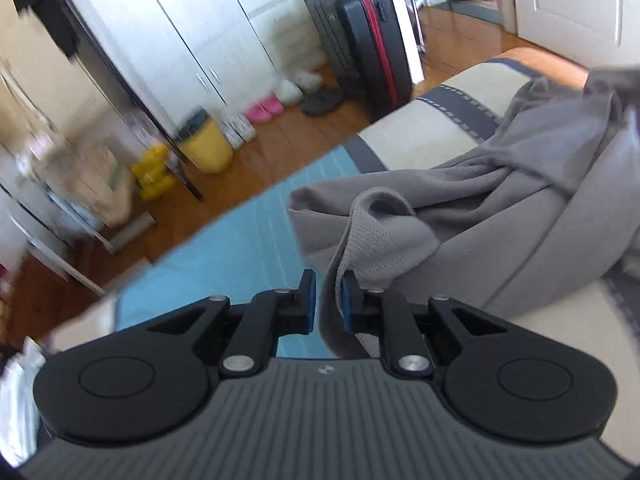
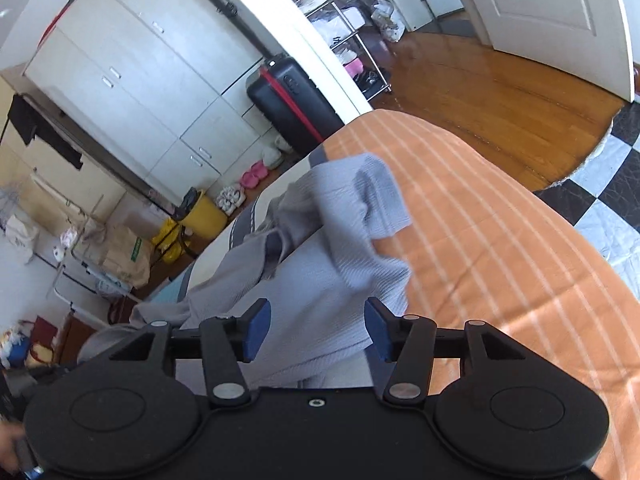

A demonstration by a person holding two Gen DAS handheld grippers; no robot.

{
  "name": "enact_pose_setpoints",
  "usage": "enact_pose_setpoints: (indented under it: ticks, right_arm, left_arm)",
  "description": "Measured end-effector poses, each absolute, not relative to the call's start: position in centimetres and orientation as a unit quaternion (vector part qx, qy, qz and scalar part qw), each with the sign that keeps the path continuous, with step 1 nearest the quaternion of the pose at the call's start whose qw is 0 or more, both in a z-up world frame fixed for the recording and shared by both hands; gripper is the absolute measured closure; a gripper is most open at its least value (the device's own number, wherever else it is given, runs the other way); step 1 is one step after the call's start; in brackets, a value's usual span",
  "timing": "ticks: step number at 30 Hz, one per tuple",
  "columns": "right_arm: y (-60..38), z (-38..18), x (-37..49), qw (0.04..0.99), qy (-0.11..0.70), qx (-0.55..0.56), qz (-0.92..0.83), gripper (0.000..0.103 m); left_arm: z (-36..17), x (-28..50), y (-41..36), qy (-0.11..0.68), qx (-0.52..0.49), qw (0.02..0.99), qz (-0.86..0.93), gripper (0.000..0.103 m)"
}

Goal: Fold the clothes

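A grey knit garment (image 1: 500, 200) lies crumpled on the bed. My left gripper (image 1: 328, 300) is shut on a fold of its edge, and the cloth hangs down between the blue pads (image 1: 349, 300). In the right wrist view the same garment (image 2: 320, 248) lies bunched across the bed, with a sleeve-like end (image 2: 372, 196) on the orange striped cover. My right gripper (image 2: 318, 330) is open just above the cloth, holding nothing.
The bed has an orange striped cover (image 2: 500, 260), a cream and grey striped part (image 1: 432, 132) and a blue sheet (image 1: 224, 252). Beyond its edge are wooden floor, a black suitcase (image 1: 368, 48), a yellow bin (image 1: 206, 144), slippers and white wardrobes (image 2: 132, 92).
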State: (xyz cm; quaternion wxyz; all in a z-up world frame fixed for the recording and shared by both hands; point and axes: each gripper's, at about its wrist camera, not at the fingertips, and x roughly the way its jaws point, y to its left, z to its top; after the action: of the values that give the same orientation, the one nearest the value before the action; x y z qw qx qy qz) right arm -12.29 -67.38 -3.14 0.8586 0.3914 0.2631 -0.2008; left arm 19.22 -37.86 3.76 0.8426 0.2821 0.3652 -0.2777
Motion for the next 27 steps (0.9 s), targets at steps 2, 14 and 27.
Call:
enact_pose_setpoints:
  ticks: [2, 14, 27]
  right_arm:
    - [-66.3, -2.6, -10.9, 0.861, 0.289, 0.371, -0.196, 0.038]
    - [-60.0, -2.8, -4.4, 0.851, 0.436, 0.254, -0.145, 0.033]
    - [-57.3, -7.9, -2.7, 0.836, 0.475, 0.222, -0.162, 0.033]
  left_arm:
    - [4.6, 18.9, -37.3, 0.391, 0.258, 0.843, -0.265, 0.089]
    - [-0.8, 15.7, -28.7, 0.403, 0.106, 0.875, -0.247, 0.092]
    - [-4.6, 13.3, -29.8, 0.384, 0.139, 0.902, -0.143, 0.042]
